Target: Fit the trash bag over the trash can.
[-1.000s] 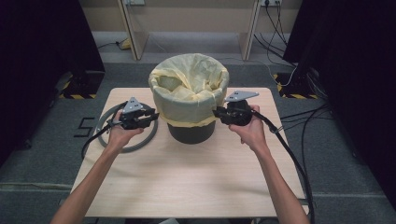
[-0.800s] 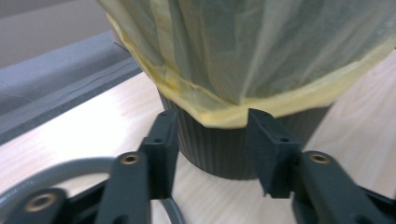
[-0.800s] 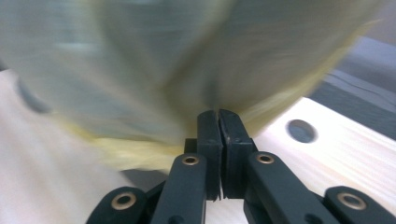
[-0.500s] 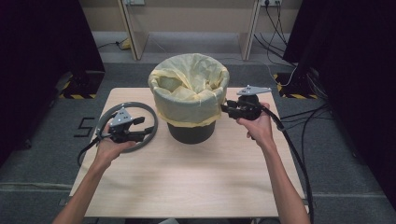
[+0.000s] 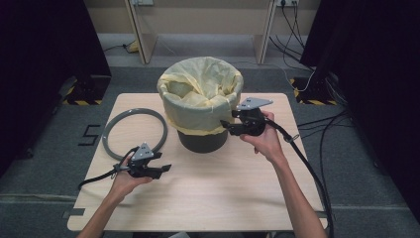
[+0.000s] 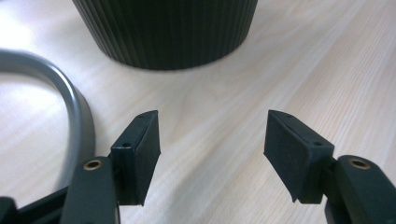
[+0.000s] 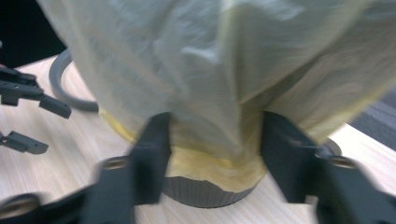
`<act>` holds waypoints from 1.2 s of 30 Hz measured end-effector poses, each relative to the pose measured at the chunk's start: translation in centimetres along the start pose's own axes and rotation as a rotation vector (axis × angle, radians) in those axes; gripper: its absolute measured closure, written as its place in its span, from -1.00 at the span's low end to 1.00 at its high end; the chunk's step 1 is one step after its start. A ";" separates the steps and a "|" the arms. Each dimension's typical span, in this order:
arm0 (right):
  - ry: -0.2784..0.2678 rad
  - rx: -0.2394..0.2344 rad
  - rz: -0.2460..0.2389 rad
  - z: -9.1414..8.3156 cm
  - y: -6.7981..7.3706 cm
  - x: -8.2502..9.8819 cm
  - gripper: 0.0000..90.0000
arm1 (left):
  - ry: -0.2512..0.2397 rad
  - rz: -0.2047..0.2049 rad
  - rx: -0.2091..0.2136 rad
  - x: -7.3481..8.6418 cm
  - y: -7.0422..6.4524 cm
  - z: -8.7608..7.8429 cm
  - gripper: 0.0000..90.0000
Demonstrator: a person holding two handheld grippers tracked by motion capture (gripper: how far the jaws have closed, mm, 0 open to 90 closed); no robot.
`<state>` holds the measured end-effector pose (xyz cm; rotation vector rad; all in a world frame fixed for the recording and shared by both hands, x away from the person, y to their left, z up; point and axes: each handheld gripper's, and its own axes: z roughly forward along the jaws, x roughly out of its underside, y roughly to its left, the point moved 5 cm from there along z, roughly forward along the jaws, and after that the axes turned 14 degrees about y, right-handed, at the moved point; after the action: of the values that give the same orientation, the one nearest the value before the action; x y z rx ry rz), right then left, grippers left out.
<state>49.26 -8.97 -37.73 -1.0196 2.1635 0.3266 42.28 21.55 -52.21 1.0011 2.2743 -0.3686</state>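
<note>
A dark ribbed bin (image 5: 202, 140) lined with a yellow bag (image 5: 200, 84) stands at the table's middle back. My left gripper (image 5: 163, 170) hovers low over the front left of the table, pointing right toward the bin's base (image 6: 168, 32). Its jaws have just been opening, and in the left gripper view the left gripper (image 6: 212, 135) is open with only bare wood between its pads. My right gripper (image 5: 227, 125) is at the bin's right side. Its jaws have just been opening too; the right gripper (image 7: 217, 149) is open, its jaws flanking a hanging fold of the bag (image 7: 210, 84).
A grey ring (image 5: 133, 133) lies flat on the table left of the bin, just behind my left hand; its rim (image 6: 77, 112) curves past the left jaw. Cables trail off the table's right edge (image 5: 317, 178). The wooden table (image 5: 223, 198) is bare in front.
My left gripper left the bin's left rim, dropped down and toward the front over the ring, and opened. The right gripper stayed by the bin's right side and opened.
</note>
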 end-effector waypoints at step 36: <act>-0.033 0.081 0.132 -6.0 -1.4 -1.0 -0.22 | 0.098 0.036 0.043 2.6 -1.3 2.4 -0.70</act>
<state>47.73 -12.31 -32.65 -0.8232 2.2010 0.3129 41.00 21.00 -55.68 1.1021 2.3415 -0.3617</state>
